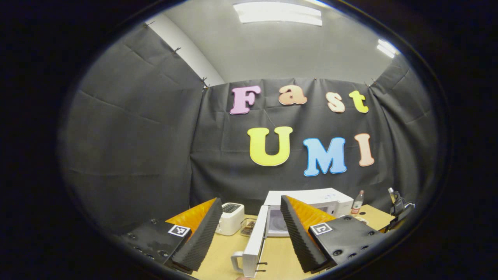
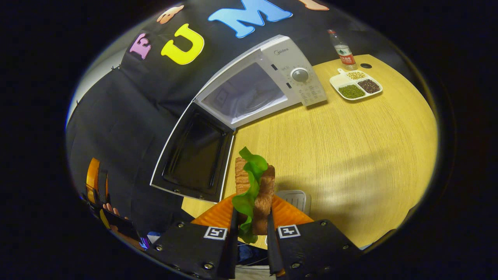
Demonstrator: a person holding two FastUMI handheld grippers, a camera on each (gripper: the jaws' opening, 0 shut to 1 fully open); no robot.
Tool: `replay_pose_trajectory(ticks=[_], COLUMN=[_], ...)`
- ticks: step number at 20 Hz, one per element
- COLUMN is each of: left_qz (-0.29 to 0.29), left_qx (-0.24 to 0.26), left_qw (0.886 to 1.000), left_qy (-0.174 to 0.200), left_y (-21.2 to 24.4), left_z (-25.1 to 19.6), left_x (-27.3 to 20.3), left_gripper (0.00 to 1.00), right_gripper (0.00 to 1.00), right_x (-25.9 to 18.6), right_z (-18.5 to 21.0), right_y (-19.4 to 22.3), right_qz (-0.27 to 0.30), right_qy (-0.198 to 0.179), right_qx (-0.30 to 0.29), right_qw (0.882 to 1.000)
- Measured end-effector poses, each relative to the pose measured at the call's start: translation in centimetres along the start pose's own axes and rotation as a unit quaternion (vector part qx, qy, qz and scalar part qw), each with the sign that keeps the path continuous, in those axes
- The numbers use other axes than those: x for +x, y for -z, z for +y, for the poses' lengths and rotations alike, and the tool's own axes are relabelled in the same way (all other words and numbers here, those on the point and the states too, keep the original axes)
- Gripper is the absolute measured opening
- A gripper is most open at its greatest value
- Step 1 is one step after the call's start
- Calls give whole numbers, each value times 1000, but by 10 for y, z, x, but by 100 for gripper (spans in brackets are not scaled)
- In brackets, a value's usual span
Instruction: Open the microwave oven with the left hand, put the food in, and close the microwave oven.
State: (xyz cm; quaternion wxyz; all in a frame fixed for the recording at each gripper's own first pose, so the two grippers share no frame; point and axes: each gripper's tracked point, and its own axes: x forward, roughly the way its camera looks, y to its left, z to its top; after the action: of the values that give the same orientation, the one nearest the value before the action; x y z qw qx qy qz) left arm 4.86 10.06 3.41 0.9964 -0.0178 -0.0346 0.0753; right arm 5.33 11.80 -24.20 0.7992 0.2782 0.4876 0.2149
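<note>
The right hand-held gripper (image 2: pixel 251 229), at the bottom of the right gripper view, is closed on the sandwich (image 2: pixel 255 190). Both fingers press its sides. The sandwich is brown bread with a green leaf in the middle, and it stands up just above the fingers, over the bench (image 2: pixel 350 147).

The left hand-held gripper (image 1: pixel 249 233), at the bottom of the left gripper view, is open and holds nothing. Its two fingers stand wide apart.

Past the sandwich, toward the upper middle of the right gripper view, is the microwave (image 2: pixel 280 74). Its door (image 2: pixel 194 155) hangs wide open to the left. The inside looks bare.

What could go wrong: the leaf could slip out if the squeeze is weak. The sandwich could bump the door or the edge of the opening if it goes in crooked. The open door could also get knocked by the left gripper, which is near its edge.

In the upper right sit a bottle (image 2: pixel 342 48) and a tray (image 2: pixel 356 83) of beans. There is a small name on the microwave and a red label on the bottle, but both are too small to read.
</note>
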Motion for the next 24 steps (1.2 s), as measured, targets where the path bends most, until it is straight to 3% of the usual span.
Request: replay_pose_trajectory(ticks=[10, 24], left_qz=[-3, 35], left_qx=[-13, 16], left_qw=[1000, 999], left_qy=[-17, -32], left_y=[13, 46], left_z=[80, 160], left_x=[64, 99], left_gripper=[98, 98], right_gripper=[33, 33], right_x=[71, 170], right_z=[39, 50], right_y=[-63, -153], right_qz=[-89, -201], right_qy=[27, 41], right_qx=[-3, 68], right_qw=[996, 976])
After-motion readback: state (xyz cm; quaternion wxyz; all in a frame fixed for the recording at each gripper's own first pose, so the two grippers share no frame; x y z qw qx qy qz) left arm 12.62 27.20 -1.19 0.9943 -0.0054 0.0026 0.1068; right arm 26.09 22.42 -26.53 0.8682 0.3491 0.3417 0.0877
